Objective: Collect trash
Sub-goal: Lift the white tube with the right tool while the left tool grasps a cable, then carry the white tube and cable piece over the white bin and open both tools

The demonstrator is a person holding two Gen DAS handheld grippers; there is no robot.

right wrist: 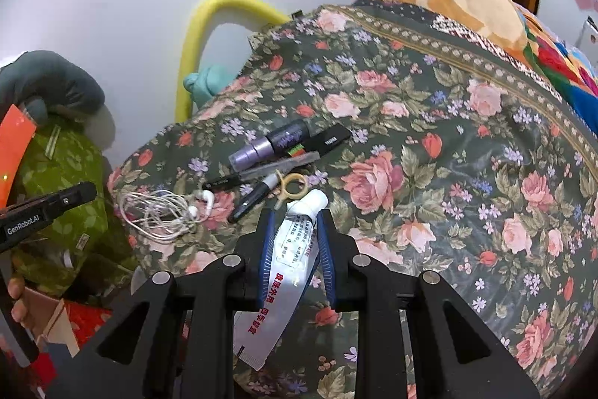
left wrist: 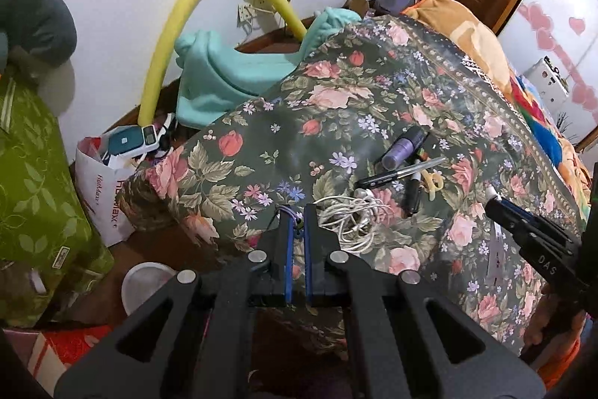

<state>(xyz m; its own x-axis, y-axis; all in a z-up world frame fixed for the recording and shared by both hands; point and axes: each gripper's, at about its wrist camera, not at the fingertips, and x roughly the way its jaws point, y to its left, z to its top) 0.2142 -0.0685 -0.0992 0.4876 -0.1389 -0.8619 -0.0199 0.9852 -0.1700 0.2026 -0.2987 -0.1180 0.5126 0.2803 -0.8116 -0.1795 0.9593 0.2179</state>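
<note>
2 grippers in view. Right gripper (right wrist: 294, 217) is part open with its jaws clamped on 1 white ointment tube (right wrist: 287, 249) with red print; the cap end pokes out past the fingertips and the flat crimped tail hangs back under the gripper body. The tube is held above the floral bedspread (right wrist: 429, 144), clear of the clutter. Left gripper (left wrist: 296, 214) has its jaws fully closed, pinching 1 small purple hair tie (left wrist: 287, 210) at the tips, over the bedspread's near-left part.

Loose on the bedspread, in 1 cluster:
- 1 tangled white earphone cable (right wrist: 160, 212), 2 buds
- 1 purple cosmetic tube (right wrist: 269, 144)
- 1 black bar-shaped case (right wrist: 329, 139)
- 1 pair of scissors (right wrist: 280, 165), yellow loop handle
- 2 dark pens or markers, exact count hard to tell

The cluster lies just ahead of both grippers. The bedspread right of the cluster is open, flat cloth. Its left edge drops to a crowded floor: 1 white paper bag (left wrist: 101, 189) stuffed with items, 1 green leaf-print bundle (left wrist: 37, 182), 1 round white lid (left wrist: 144, 287). 1 yellow foam tube (left wrist: 179, 36) arcs along the wall beside 1 teal blanket (left wrist: 224, 73).
</note>
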